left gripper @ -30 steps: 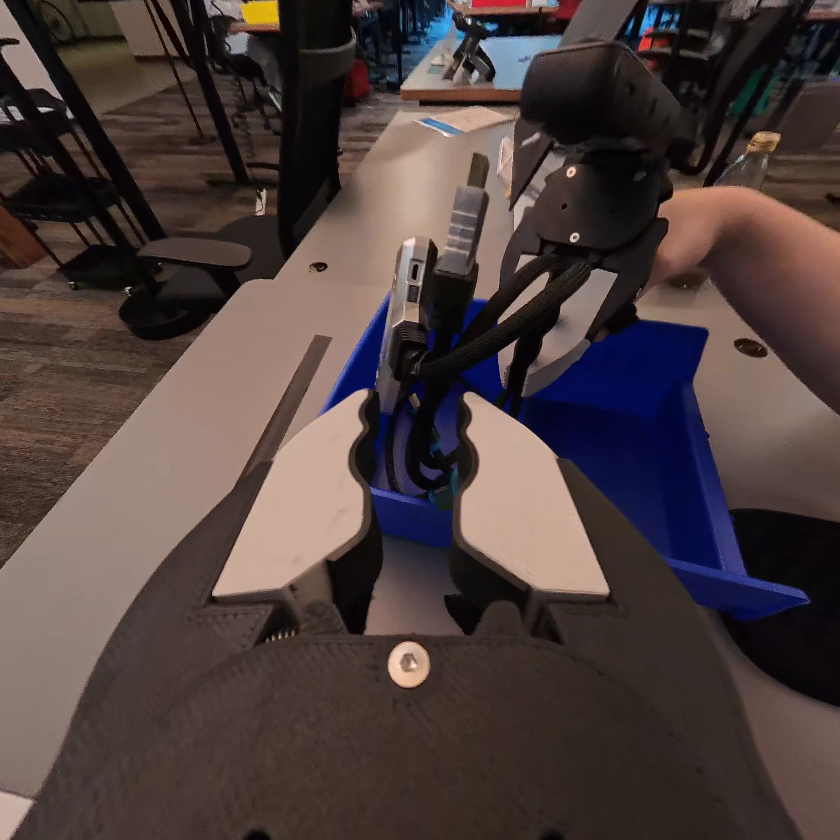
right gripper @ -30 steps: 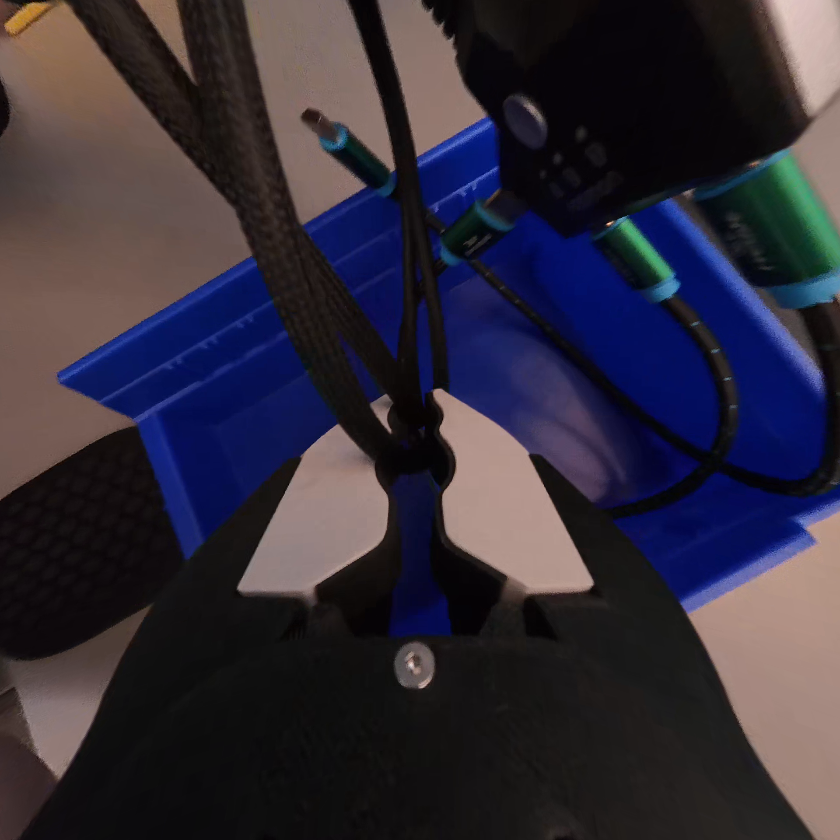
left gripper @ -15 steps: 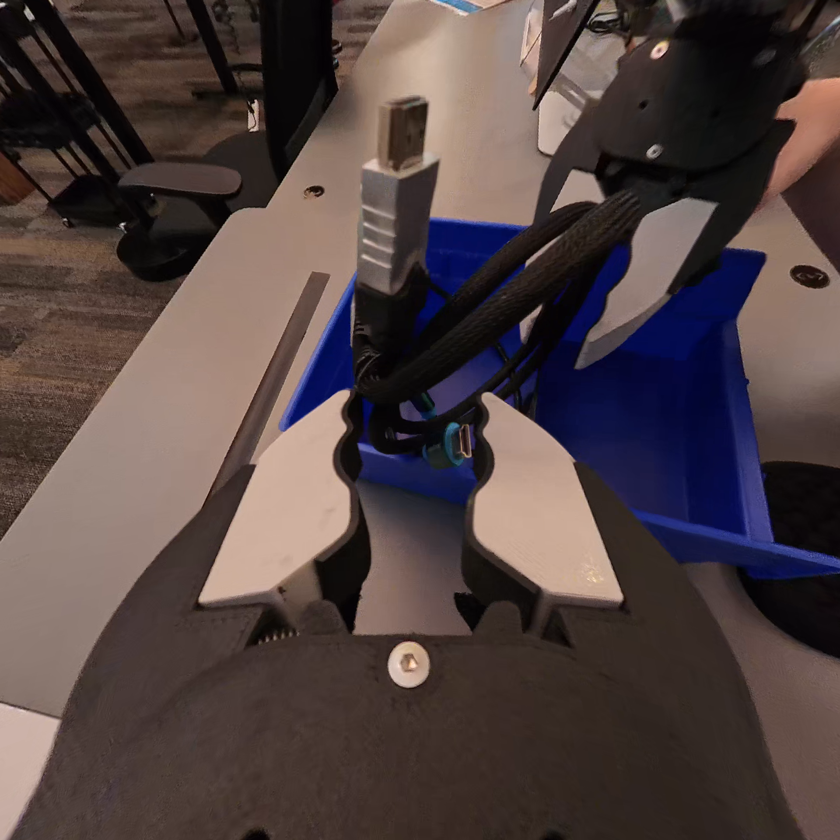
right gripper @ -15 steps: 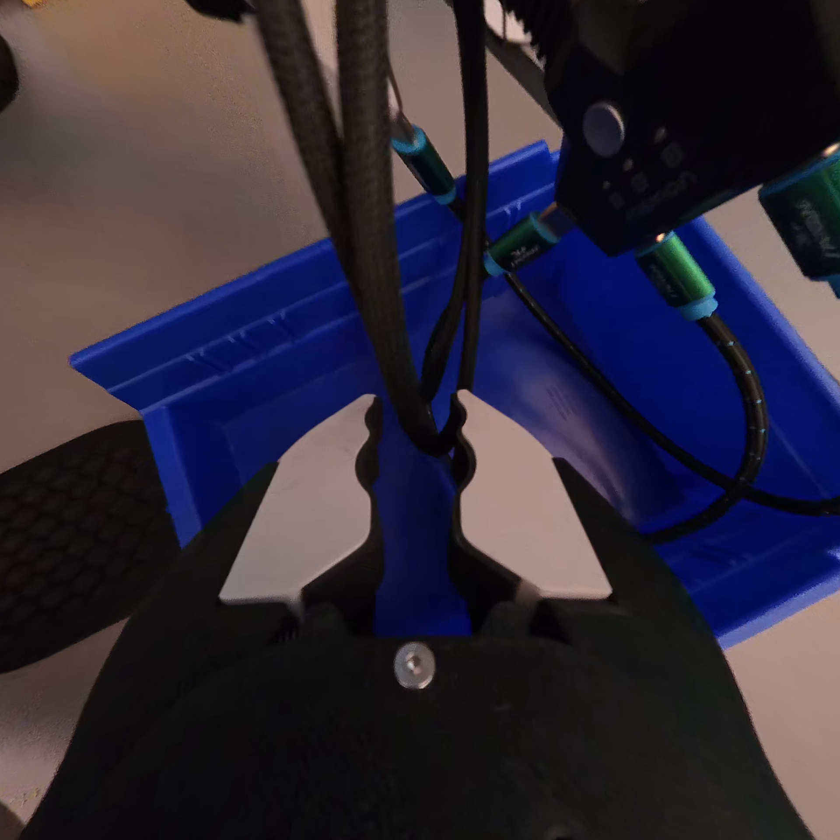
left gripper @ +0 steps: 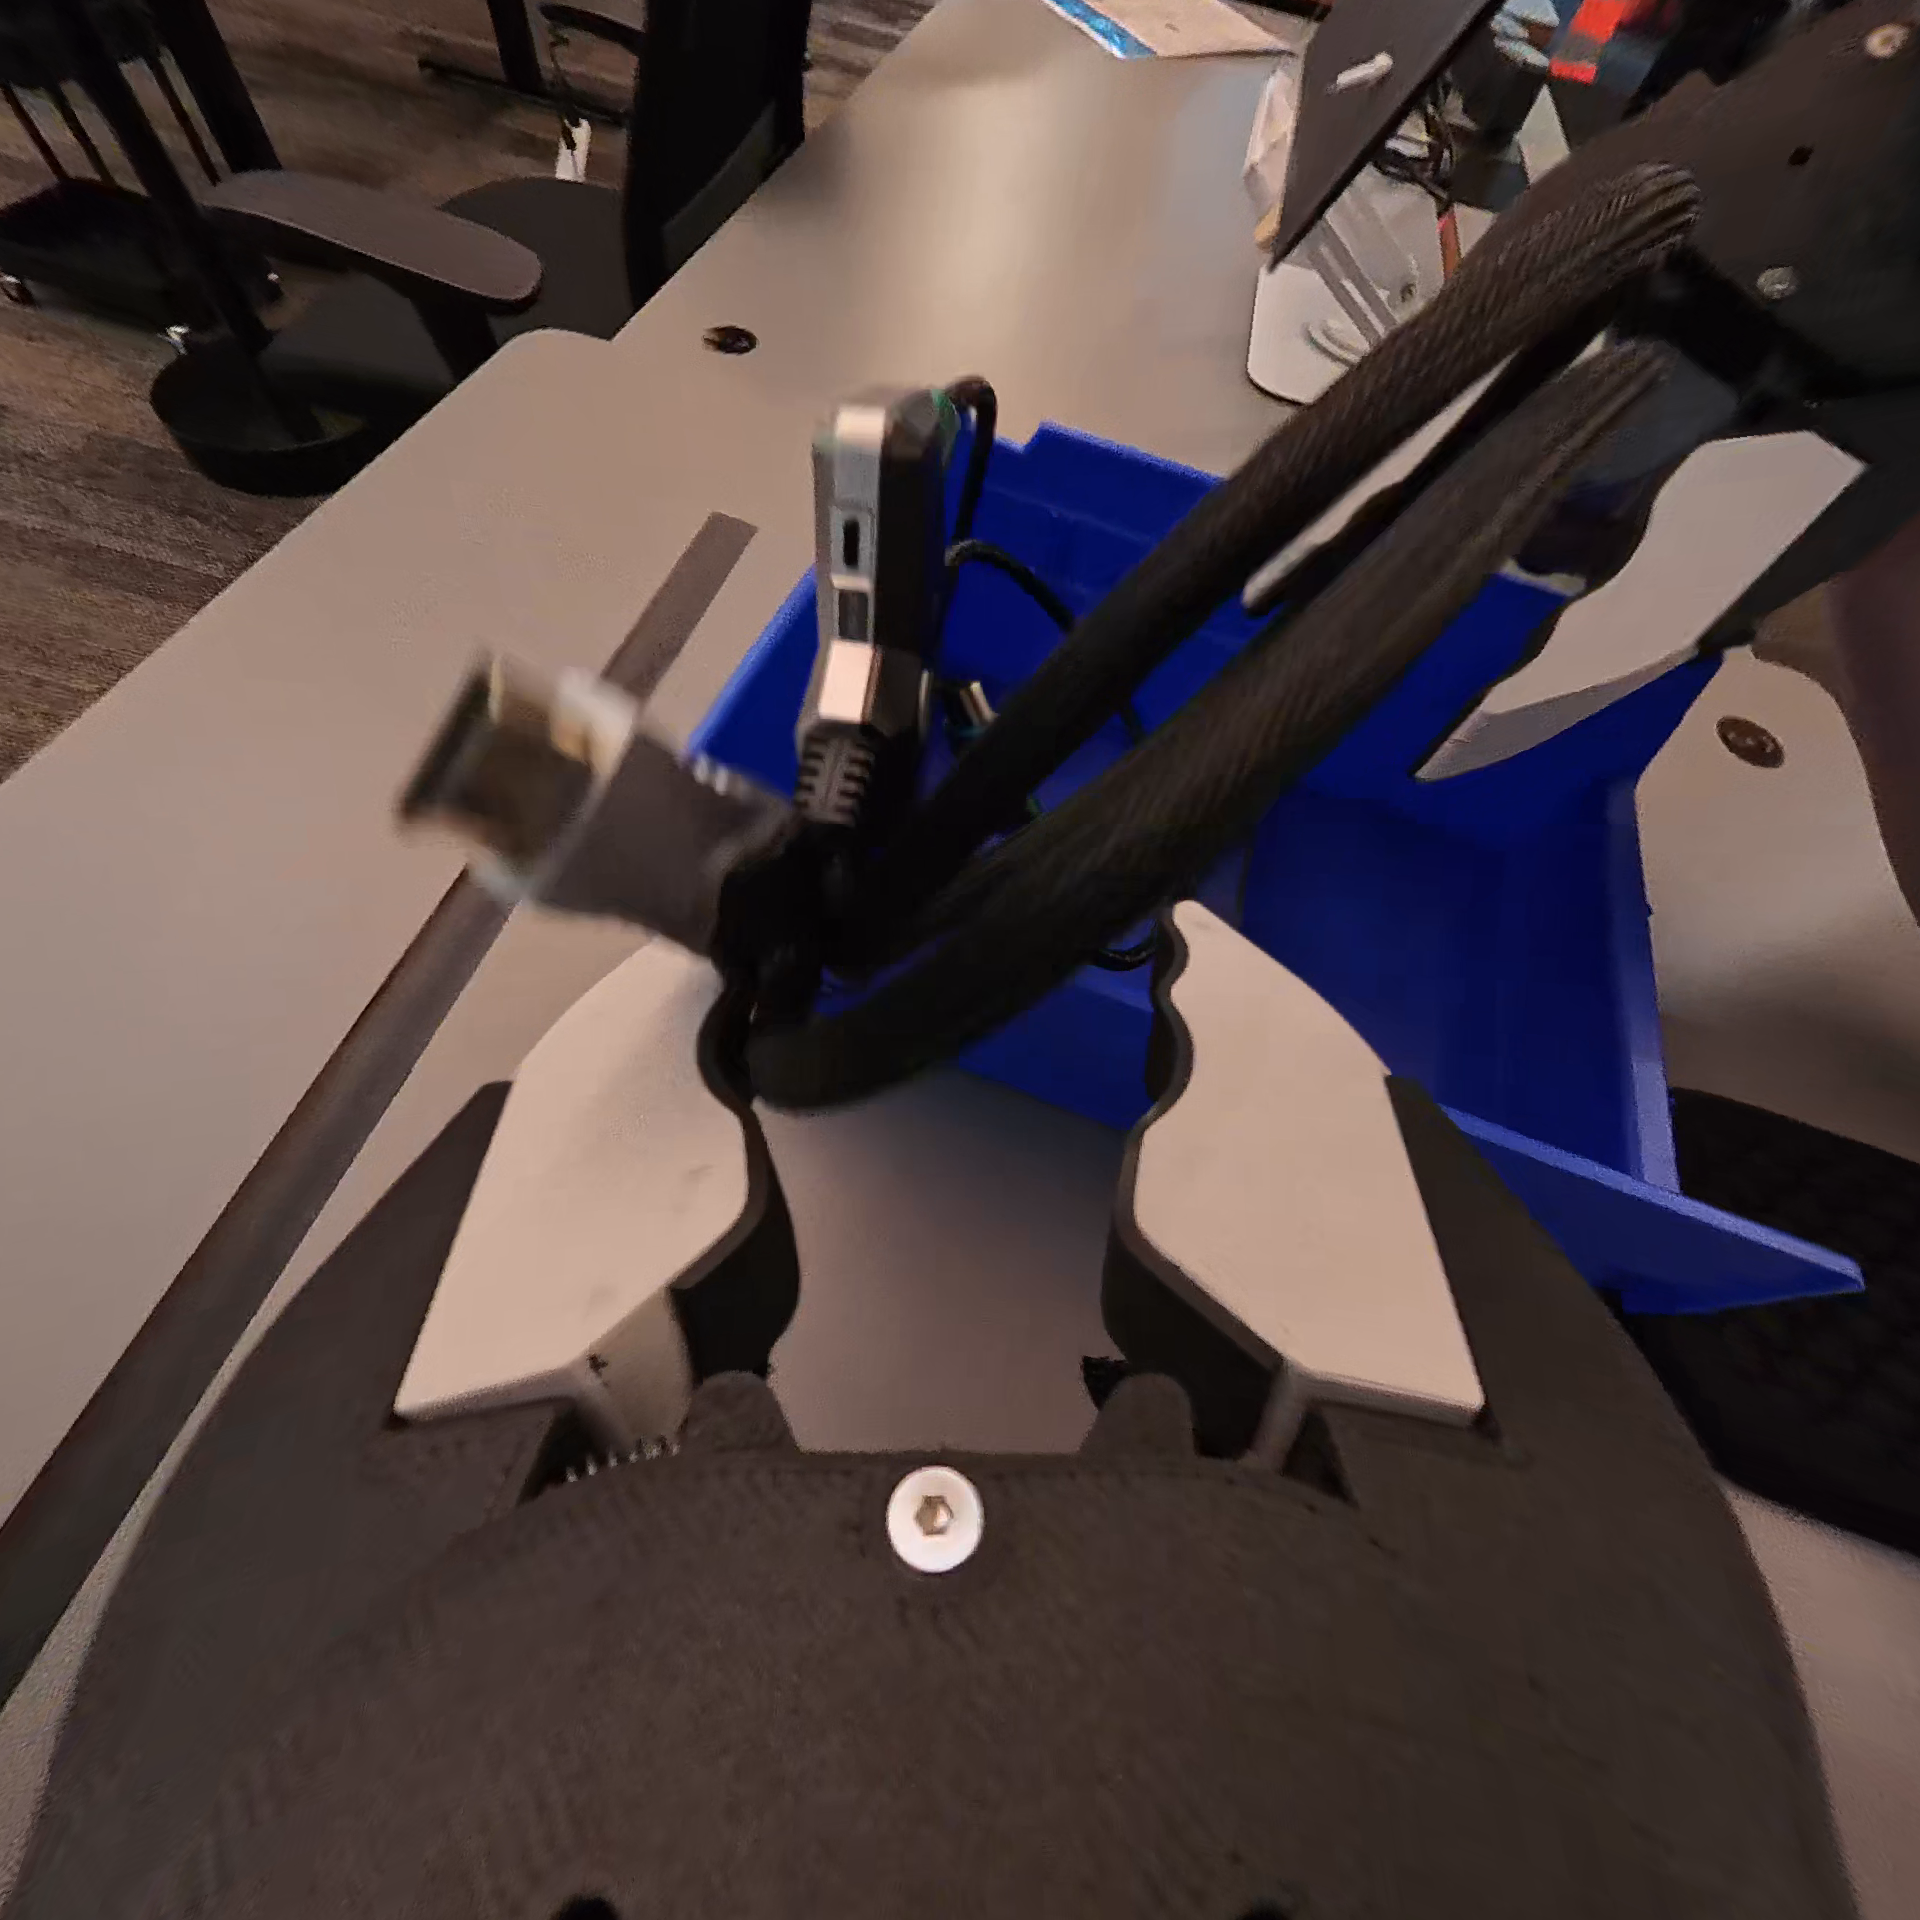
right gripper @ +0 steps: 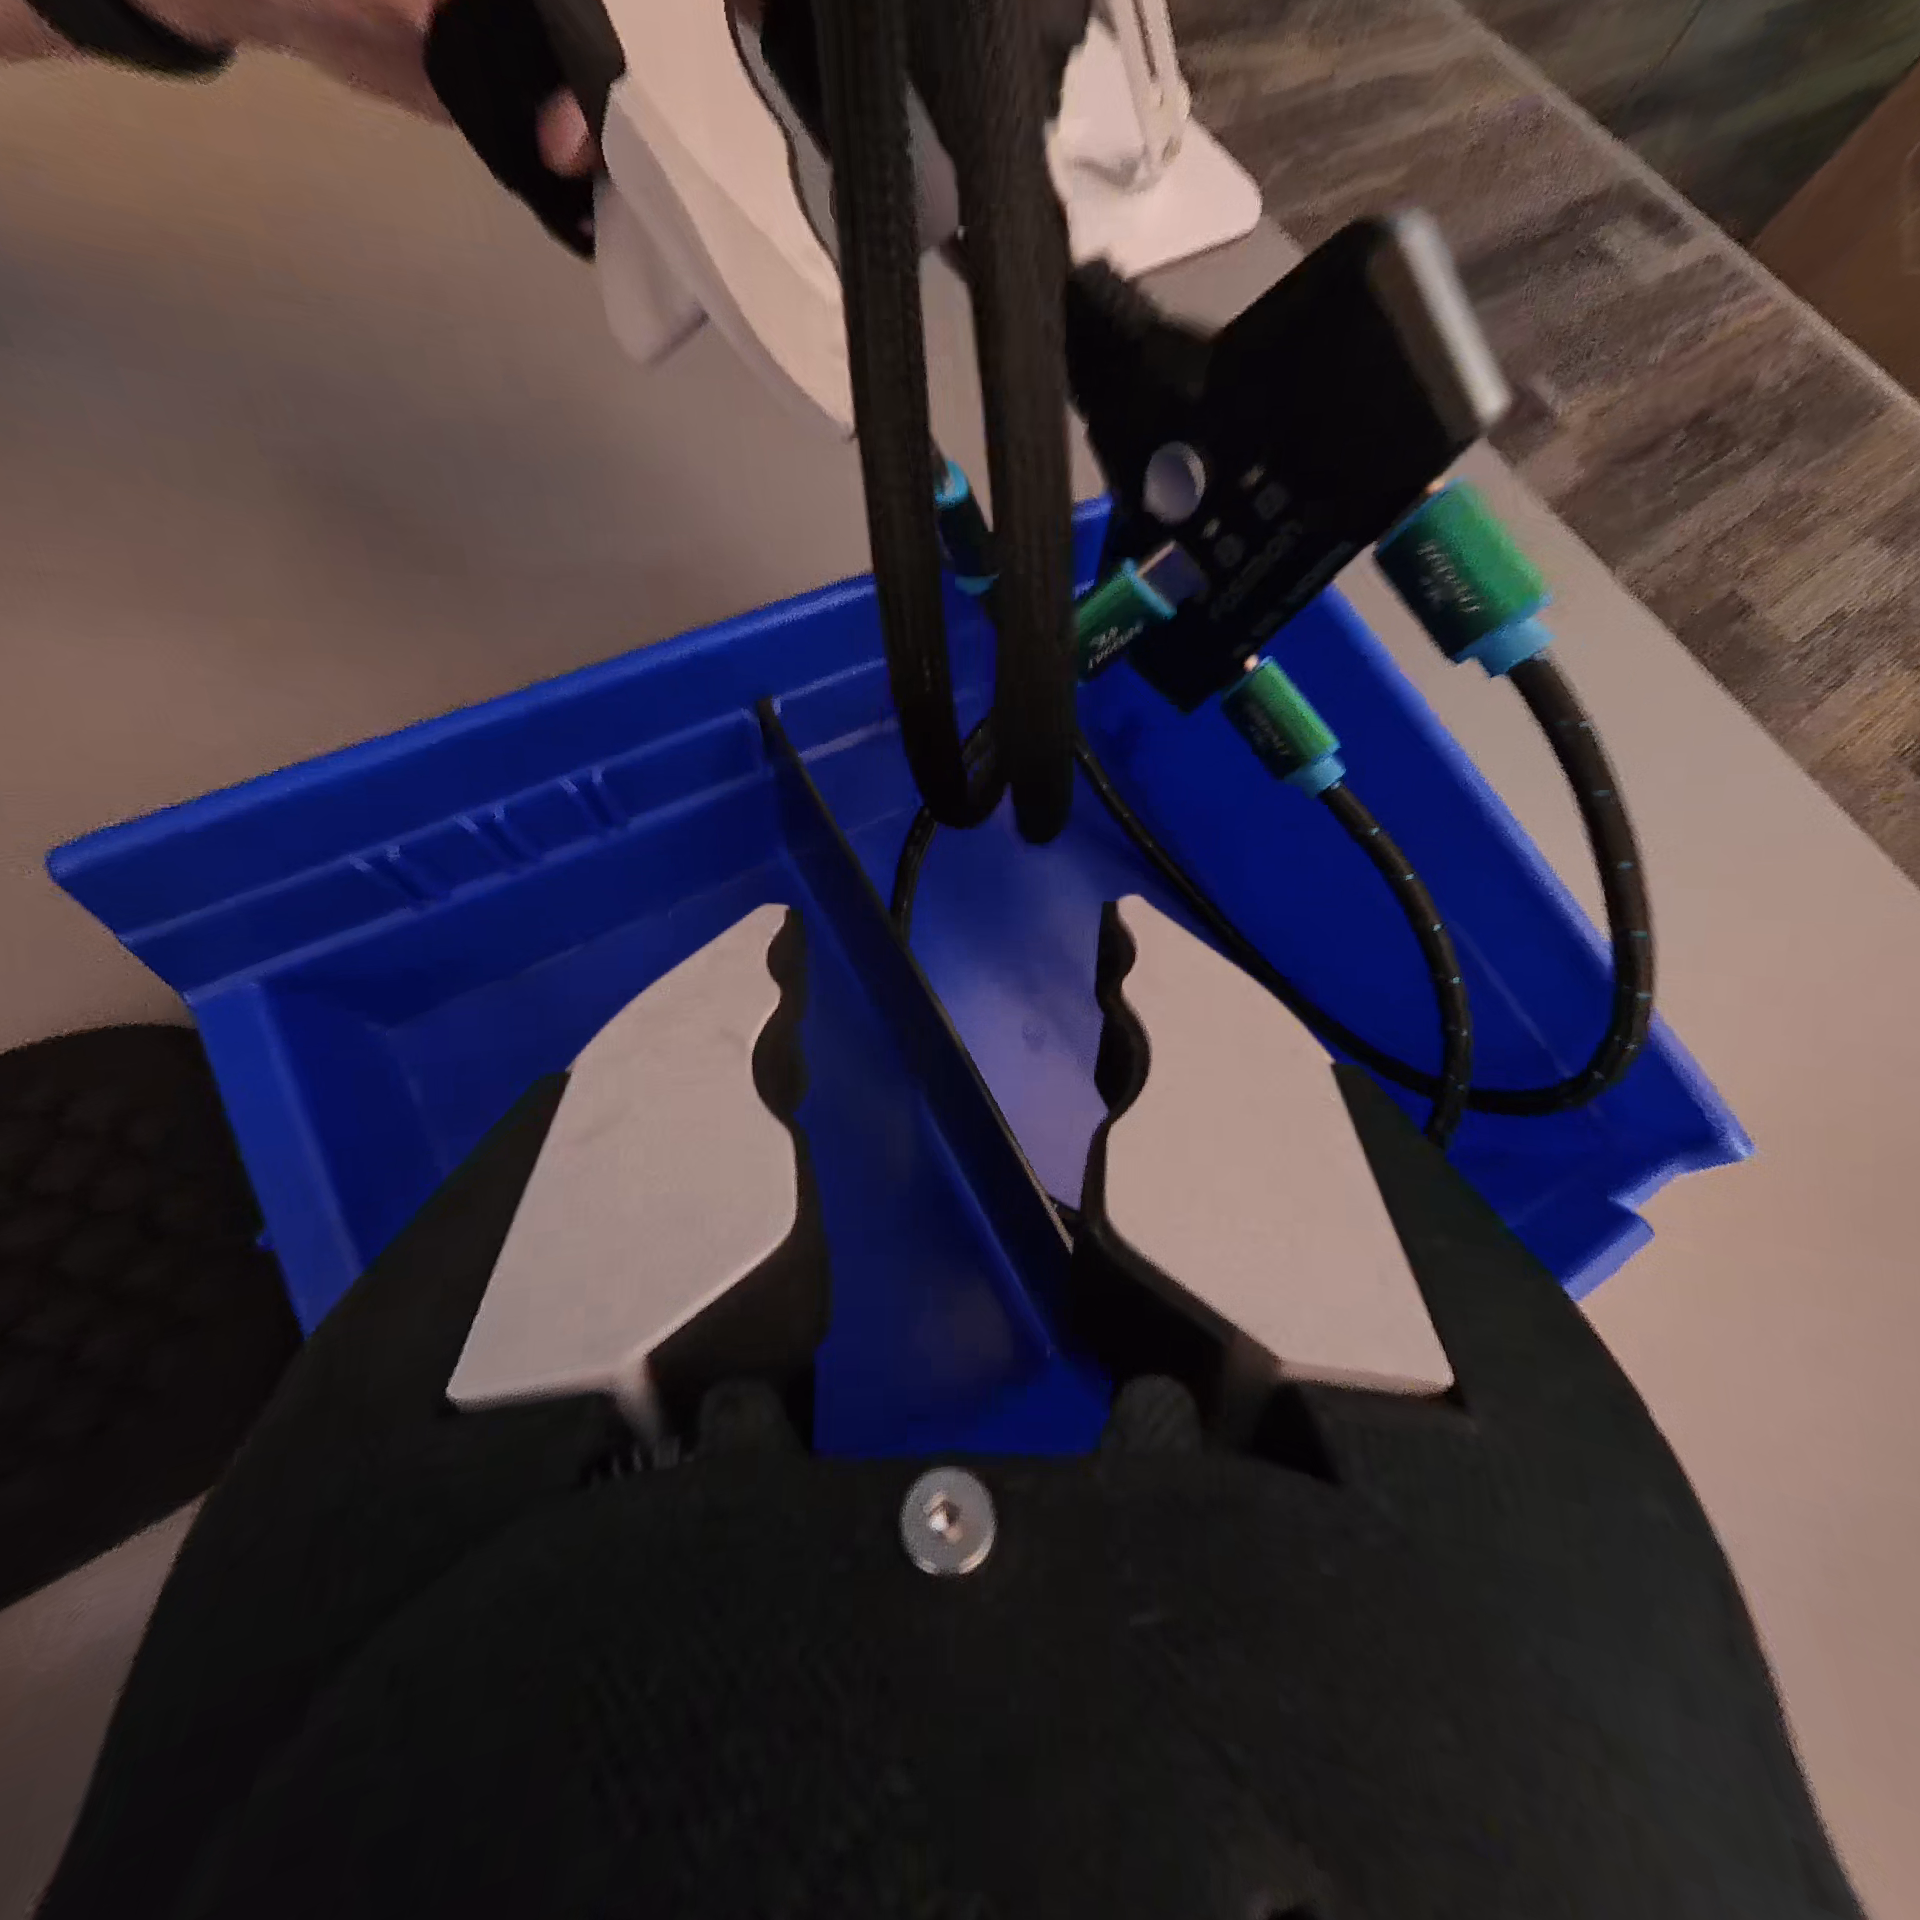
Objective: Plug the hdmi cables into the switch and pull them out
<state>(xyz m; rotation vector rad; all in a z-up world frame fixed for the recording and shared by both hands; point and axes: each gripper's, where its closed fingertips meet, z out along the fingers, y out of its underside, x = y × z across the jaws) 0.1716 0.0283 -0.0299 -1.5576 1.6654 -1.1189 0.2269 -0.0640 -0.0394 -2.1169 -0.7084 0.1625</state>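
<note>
Both grippers have spread since the earlier frames, right gripper (right gripper: 948,940) dropping its loop | left gripper (left gripper: 940,971) wide, braided cable (left gripper: 1174,748) loop resting against one finger | switch (right gripper: 1262,520), flat black box, hangs over blue bin (right gripper: 436,862) | three green plugs seated | divider splits bin

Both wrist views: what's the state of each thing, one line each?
Left tool: open, cable against one finger.
Right tool: open, empty.
Switch: up over bin, green plugs in.
HDMI plug: unplugged, in the air.
Bin: upright on table.
</note>
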